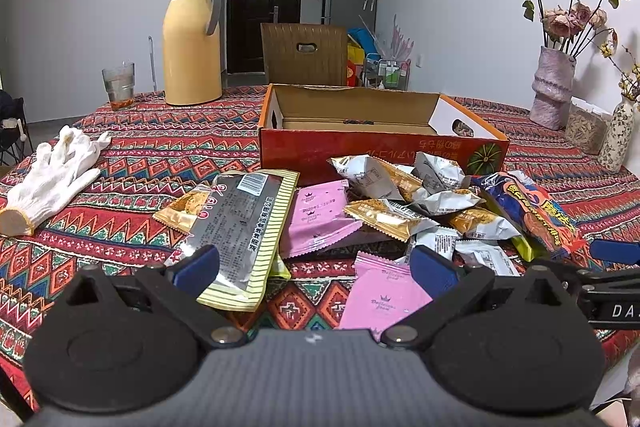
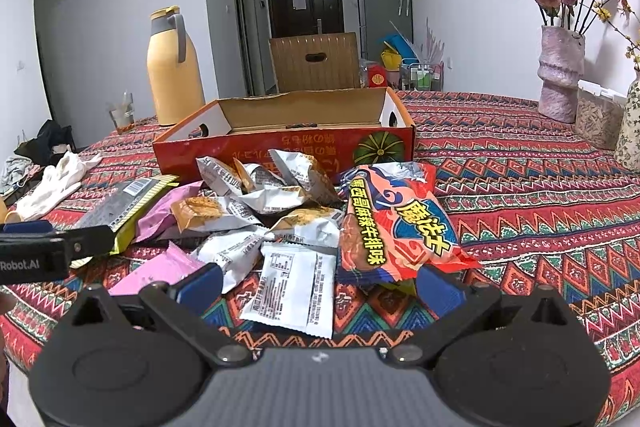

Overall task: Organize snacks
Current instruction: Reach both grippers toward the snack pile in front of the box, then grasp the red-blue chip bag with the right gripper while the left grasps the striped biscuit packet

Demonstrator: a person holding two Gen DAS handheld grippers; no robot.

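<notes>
A heap of snack packets lies on the patterned tablecloth in front of an open red cardboard box. The heap holds a black-and-yellow striped packet, pink packets, several silver-and-gold packets, a white packet and an orange chip bag. My left gripper is open just short of the striped and pink packets, holding nothing. My right gripper is open over the white packet, beside the orange bag. Inside, the box shows only bare cardboard.
A yellow thermos and a glass stand at the back left. A white glove lies left. A pink vase with dried roses and a clear container stand right. A brown chair back rises behind the box.
</notes>
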